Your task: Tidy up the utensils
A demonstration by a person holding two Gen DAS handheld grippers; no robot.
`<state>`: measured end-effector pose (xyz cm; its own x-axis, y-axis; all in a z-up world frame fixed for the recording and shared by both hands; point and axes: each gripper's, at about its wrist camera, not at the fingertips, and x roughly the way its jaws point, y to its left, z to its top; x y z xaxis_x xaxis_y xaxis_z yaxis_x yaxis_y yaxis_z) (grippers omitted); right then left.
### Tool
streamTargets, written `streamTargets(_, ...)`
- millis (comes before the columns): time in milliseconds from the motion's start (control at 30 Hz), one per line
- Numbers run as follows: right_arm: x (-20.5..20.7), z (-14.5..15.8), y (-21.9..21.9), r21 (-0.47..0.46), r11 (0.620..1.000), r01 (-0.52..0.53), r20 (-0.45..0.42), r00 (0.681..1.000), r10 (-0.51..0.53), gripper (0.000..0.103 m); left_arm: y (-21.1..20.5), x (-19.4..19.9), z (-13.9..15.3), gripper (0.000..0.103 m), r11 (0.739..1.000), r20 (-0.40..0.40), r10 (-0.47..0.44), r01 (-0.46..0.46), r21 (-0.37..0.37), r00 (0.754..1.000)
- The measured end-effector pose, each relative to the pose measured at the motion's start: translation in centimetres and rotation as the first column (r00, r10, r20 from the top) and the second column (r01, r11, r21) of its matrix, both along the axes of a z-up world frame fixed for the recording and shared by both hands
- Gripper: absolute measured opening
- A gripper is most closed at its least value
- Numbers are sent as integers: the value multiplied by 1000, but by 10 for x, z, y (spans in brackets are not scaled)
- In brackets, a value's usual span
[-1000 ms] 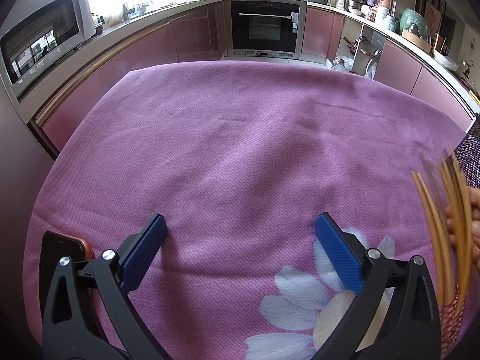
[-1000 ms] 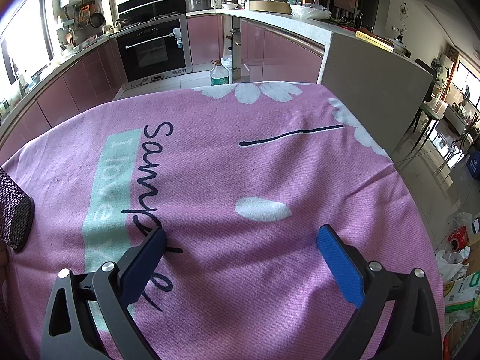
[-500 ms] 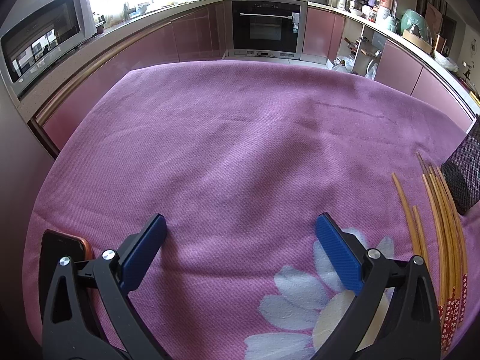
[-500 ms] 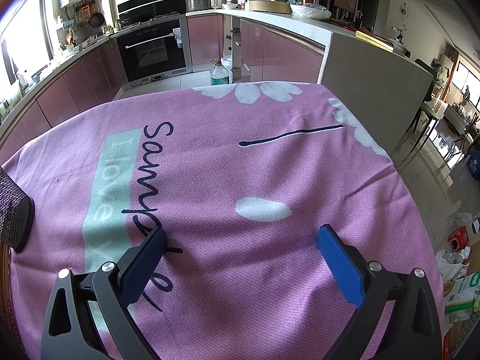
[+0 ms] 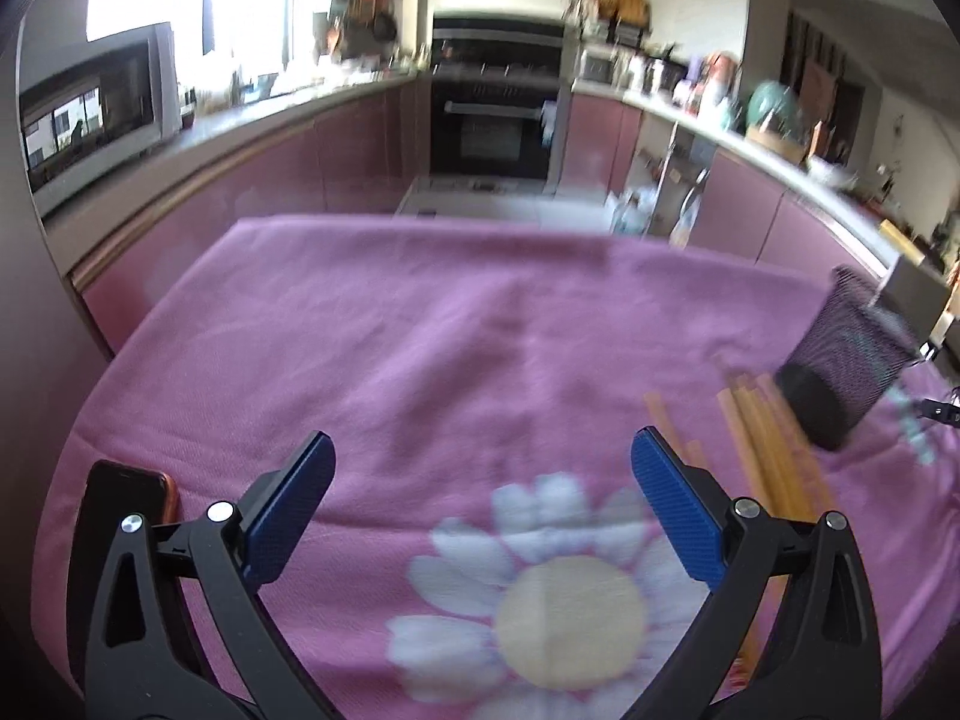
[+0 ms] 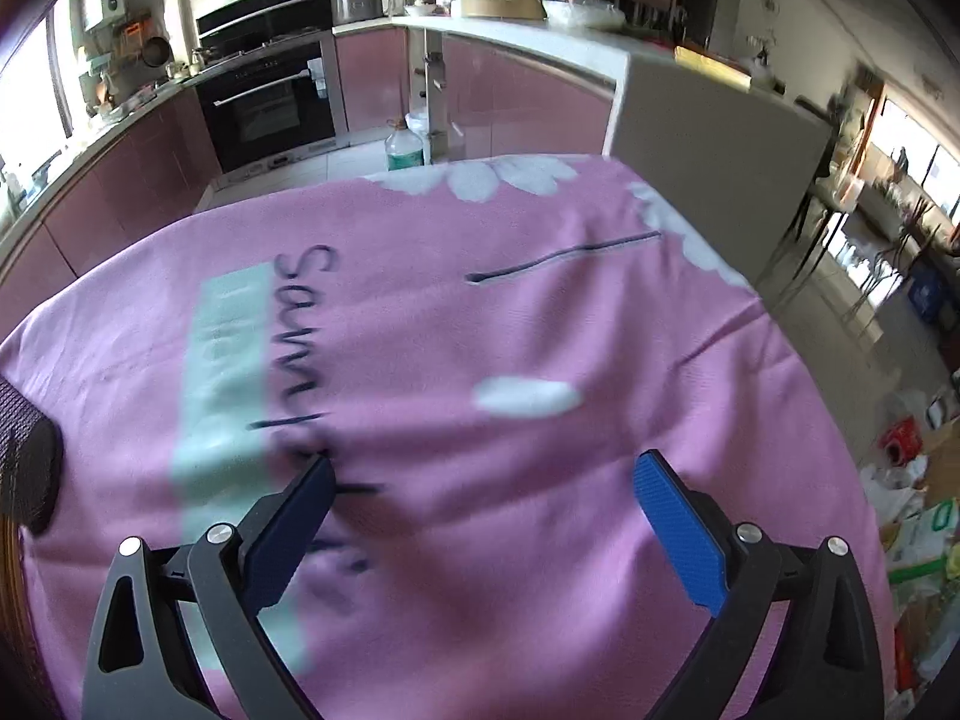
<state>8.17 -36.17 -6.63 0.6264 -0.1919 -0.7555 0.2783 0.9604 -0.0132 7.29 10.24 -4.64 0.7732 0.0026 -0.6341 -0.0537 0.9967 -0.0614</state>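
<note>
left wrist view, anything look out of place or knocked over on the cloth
Yes. The black mesh holder lies tipped on its side near the right edge of the pink cloth, empty as far as the blur shows. The chopsticks lie loose on the cloth beside it, not in it.

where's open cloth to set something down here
Widest free patch: the pink cloth from the phone across to the chopsticks. The lettered stretch ahead of the right tongs is also bare. Crowded: where the chopsticks lie beside the tipped mesh holder.
</note>
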Motion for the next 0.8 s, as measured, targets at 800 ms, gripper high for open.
streamTargets(800, -113, 67, 210, -144, 902, -407, 529, 738, 418, 96, -73, -115, 74, 97, 995, 444, -57, 12, 102, 894)
